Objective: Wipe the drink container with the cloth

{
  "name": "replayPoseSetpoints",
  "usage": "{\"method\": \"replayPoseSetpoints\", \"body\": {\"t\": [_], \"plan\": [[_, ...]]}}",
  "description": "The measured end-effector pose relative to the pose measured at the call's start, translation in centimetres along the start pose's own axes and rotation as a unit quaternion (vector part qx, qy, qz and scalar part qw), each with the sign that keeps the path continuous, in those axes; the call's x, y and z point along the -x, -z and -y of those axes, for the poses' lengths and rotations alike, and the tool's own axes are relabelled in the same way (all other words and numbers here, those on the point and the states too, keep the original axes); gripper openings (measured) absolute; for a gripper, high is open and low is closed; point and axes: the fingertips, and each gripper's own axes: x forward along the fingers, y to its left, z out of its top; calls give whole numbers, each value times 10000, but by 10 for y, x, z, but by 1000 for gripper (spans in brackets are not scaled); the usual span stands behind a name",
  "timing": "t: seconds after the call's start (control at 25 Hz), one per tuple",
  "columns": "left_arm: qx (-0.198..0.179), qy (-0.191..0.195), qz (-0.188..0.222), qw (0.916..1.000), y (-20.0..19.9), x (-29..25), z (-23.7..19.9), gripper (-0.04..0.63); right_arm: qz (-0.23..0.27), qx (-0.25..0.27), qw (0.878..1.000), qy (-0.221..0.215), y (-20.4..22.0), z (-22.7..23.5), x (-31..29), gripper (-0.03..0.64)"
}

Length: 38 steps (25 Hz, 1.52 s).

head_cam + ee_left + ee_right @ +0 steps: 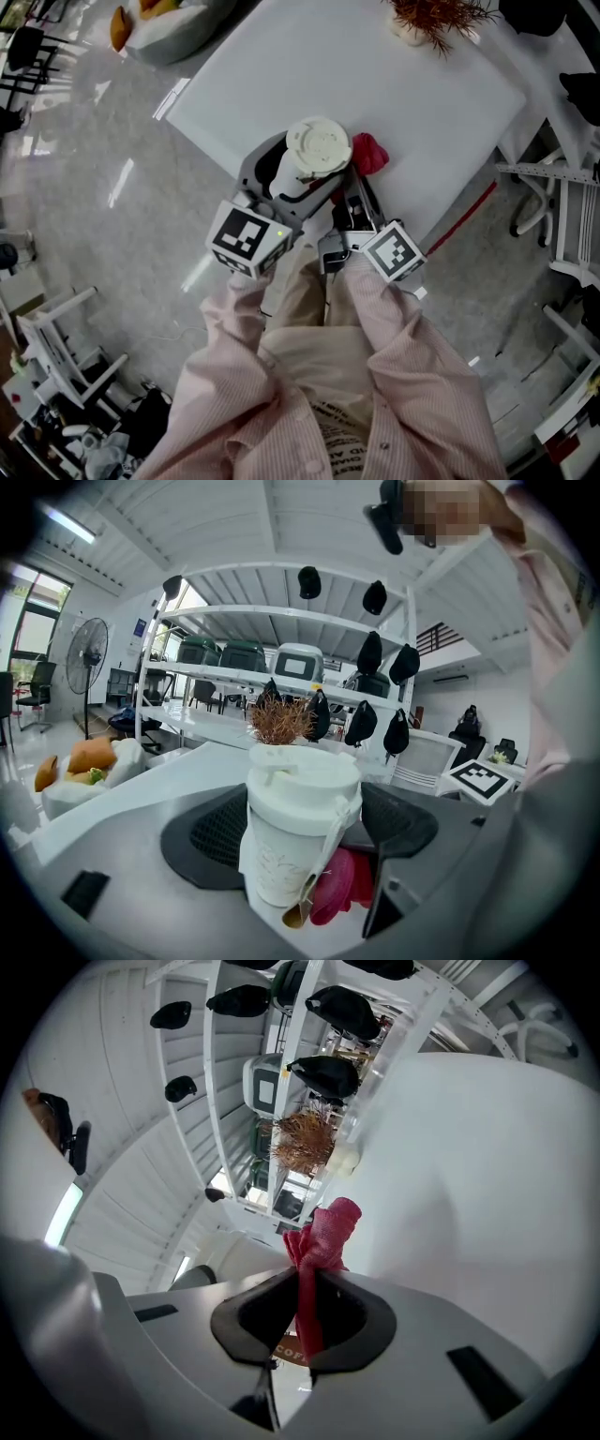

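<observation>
Seemingly mid-wipe, the left gripper (291, 183) clasps the lidded white drink container (295, 836) upright between its closed jaws. The right gripper (305, 1312), its jaws pinched tight on a bunched red cloth (323, 1237), brings the fabric just past its tips against the cup's lower side. A hard sideways push there could twist the cup in the left jaws or loosen its lid. Only a narrow fold is held, so a dragging stroke might pull the cloth free.
</observation>
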Motion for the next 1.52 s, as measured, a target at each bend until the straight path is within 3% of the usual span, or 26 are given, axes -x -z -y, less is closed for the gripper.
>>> {"method": "replayPoseSetpoints", "body": {"t": [0.08,0.24,0.52,1.0,1.32,1.52], "plan": [[9,1,12,10000,0,0,0,371,-20,-58,9997,252,3,11,1,41],[-17,-4,14,10000,0,0,0,371,-29,-97,9999,63,6,13,-5,41],[-18,-16,58,10000,0,0,0,371,-125,-172,9987,455,13,37,-5,43],[143,-72,56,9999,1,1,-1,371,-274,-161,9976,623,15,49,-8,41],[20,-84,1,10000,2,2,-2,371,-854,95,9954,414,0,37,-4,41],[33,-61,-55,10000,3,2,-1,371,-1440,655,9873,160,-19,17,-10,43]]}}
